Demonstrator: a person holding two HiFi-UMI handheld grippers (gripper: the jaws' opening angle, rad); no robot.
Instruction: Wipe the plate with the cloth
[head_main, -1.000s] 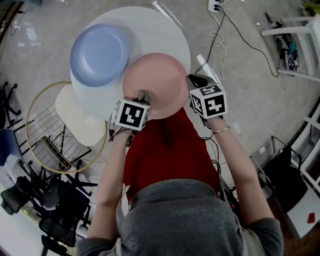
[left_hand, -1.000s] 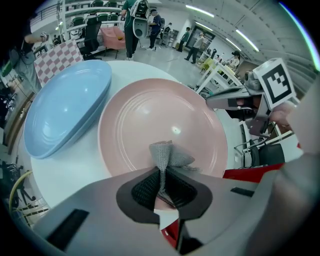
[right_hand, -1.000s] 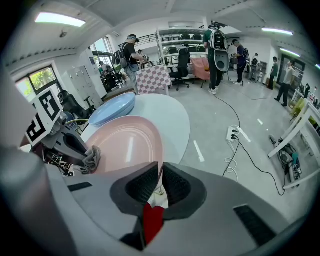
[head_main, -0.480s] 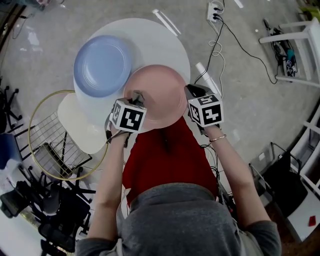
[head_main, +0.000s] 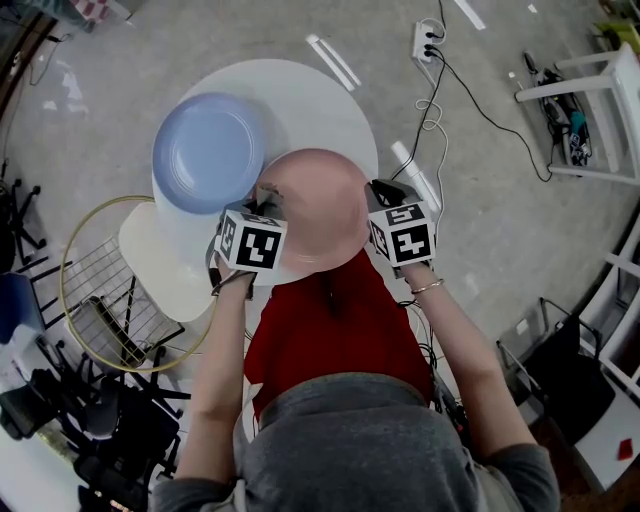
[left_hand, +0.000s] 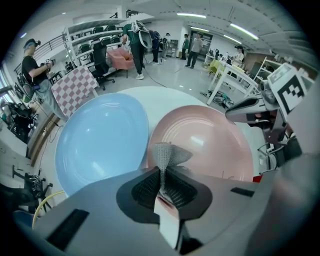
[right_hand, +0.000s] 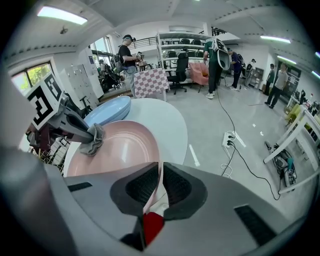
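Observation:
A pink plate is held over the near edge of the round white table. My right gripper is shut on the plate's right rim; in the right gripper view the rim runs between the jaws of that gripper. My left gripper is shut on a grey cloth, which lies against the plate's left part. The plate's inside faces up. A light blue plate rests on the table to the left.
A wire rack with a yellow hoop and a cream oval top stand at the left. A power strip and cables lie on the floor at the right. Black chairs crowd the lower left.
The cloth in my left gripper has slid from the plate's near part toward its left rim. My right gripper keeps its hold on the plate's rim.

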